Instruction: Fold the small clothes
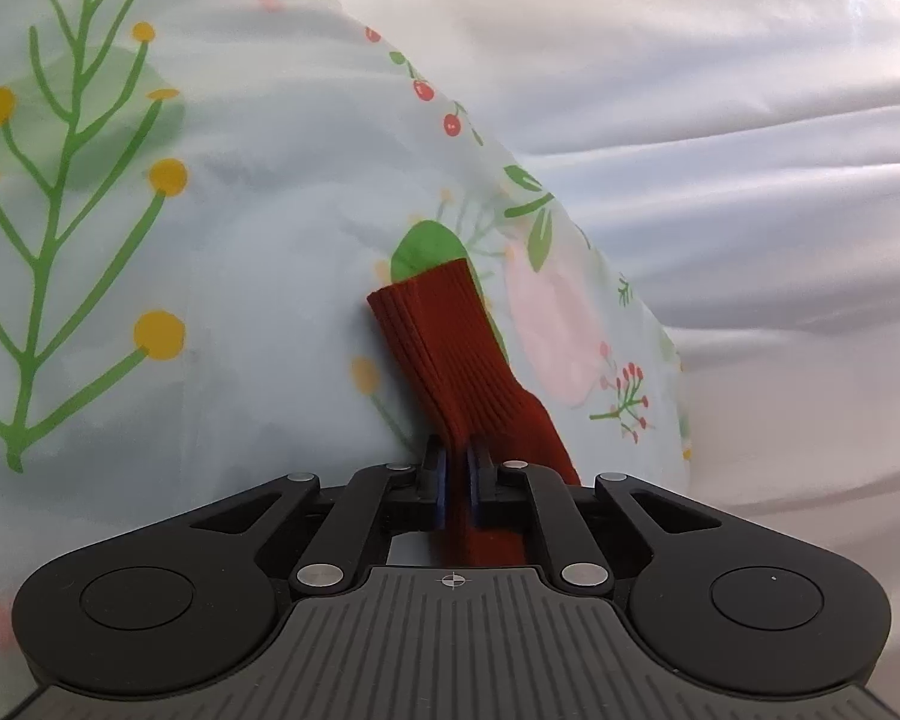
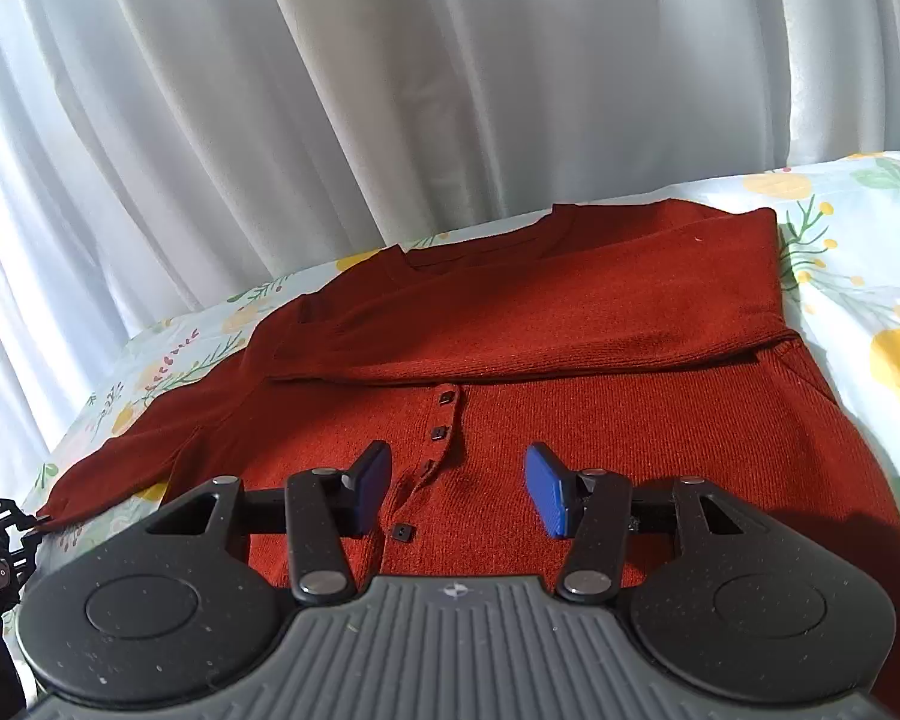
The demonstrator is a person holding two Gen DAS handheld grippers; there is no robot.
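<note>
White pleated curtains [image 2: 270, 90] hang behind a bed covered by a pale floral sheet [image 2: 858, 276] printed with yellow blossoms, green stems and red berries. One rust-red knit cardigan [image 2: 570, 420] lies flat on the sheet, neckline at the far side; its right sleeve is folded across the chest, and four dark square buttons run down the placket. No container shows in either view. The right tool [image 2: 459, 489] hovers over the near part of the cardigan with its blue pads spread apart and nothing between them, the placket lying below the gap. The left tool [image 1: 456, 459] has its pads pressed together, pinching the ribbed cuff [image 1: 444, 348] of the cardigan's left sleeve, which stands out beyond the fingertips over the sheet's edge. Beyond that edge the curtain fabric fills the right side of the left wrist view. At the near left of the right wrist view, part of the left tool's black body shows beside the sleeve end
</note>
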